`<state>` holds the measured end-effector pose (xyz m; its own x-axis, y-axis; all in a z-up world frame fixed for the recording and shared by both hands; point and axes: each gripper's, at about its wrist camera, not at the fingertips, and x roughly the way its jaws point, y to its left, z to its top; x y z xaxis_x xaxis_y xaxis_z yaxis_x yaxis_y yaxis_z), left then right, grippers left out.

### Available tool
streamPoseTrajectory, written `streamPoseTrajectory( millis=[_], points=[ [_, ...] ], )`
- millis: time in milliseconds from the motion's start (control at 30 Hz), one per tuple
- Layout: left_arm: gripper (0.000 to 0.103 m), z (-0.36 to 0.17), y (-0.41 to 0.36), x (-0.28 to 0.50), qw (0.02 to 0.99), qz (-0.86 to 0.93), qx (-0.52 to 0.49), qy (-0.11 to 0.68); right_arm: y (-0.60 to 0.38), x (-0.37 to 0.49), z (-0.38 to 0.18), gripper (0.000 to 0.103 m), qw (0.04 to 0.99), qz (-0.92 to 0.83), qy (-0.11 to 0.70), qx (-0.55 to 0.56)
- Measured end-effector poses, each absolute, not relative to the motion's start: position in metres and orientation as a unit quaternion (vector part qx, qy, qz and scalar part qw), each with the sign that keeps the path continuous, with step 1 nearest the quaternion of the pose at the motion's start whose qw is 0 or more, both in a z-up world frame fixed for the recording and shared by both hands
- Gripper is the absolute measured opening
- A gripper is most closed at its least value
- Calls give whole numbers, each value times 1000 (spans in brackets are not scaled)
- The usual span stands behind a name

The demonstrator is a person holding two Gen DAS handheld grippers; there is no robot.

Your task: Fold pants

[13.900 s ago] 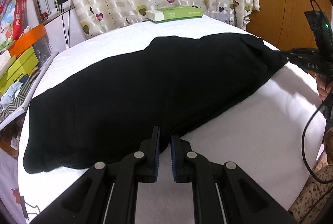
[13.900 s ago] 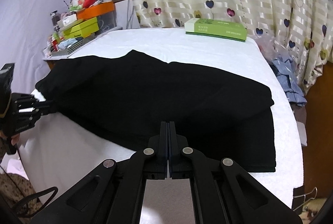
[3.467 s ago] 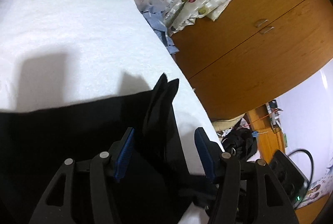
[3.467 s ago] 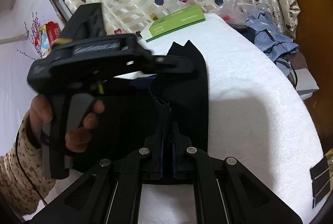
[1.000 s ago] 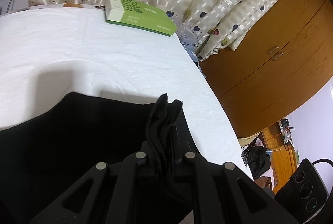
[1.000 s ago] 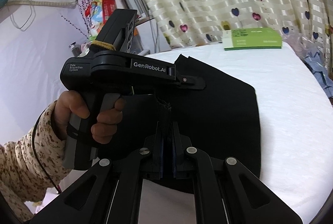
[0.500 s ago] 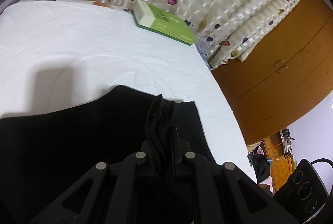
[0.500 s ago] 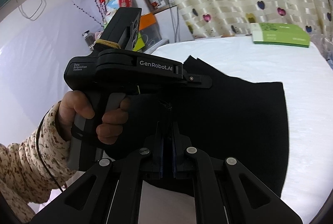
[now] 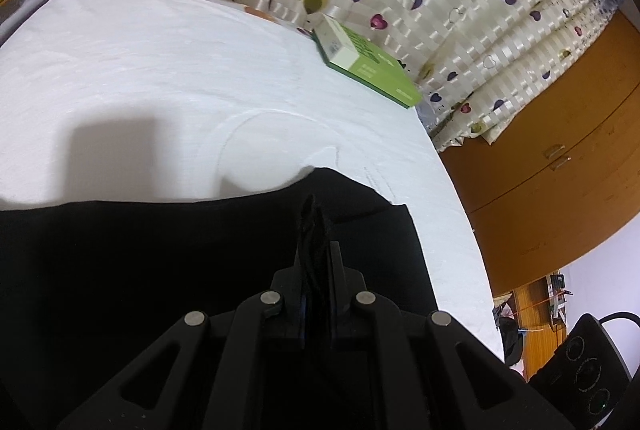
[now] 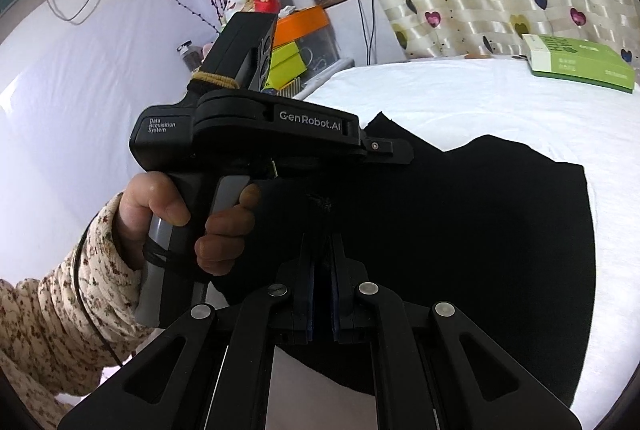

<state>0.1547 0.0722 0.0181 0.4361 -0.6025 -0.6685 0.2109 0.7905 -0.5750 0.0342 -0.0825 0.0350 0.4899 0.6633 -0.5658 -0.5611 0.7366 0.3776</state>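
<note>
left wrist: pants (image 9: 160, 270) in left gripper (image 9: 318, 254)

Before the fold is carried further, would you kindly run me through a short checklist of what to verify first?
1. Left hand-held gripper shut on the black pants: ok, a bunch of cloth sticks out between its fingers.
2. Right hand-held gripper shut on the pants: ok.
3. The two grips close together: ok.
4. White bed surface beyond the pants bare: ok.
5. Green box out of the way: ok, near the curtain.
6. Layers even under the fold: cannot tell.
</note>
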Motion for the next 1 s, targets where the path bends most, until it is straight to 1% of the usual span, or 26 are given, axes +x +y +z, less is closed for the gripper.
streamPoseTrajectory(
  millis=[467,533,633,933,1000],
  points=[
    [10,-3,83,155,823,-220,-186,489,-69,43,12,6,841,355,401,72],
    [11,-6,85,155,823,-215,-188,491,-67,42,10,7,841,353,404,67],
    [14,-5,86,155,830,-204,-174,489,-66,42,10,7,842,351,406,64],
    [14,-2,98,153,842,-174,-162,484,-63,40,8,9,841,345,413,60],
    [14,-1,102,152,845,-165,-159,483,-62,40,9,11,840,346,414,59]
  ],
)
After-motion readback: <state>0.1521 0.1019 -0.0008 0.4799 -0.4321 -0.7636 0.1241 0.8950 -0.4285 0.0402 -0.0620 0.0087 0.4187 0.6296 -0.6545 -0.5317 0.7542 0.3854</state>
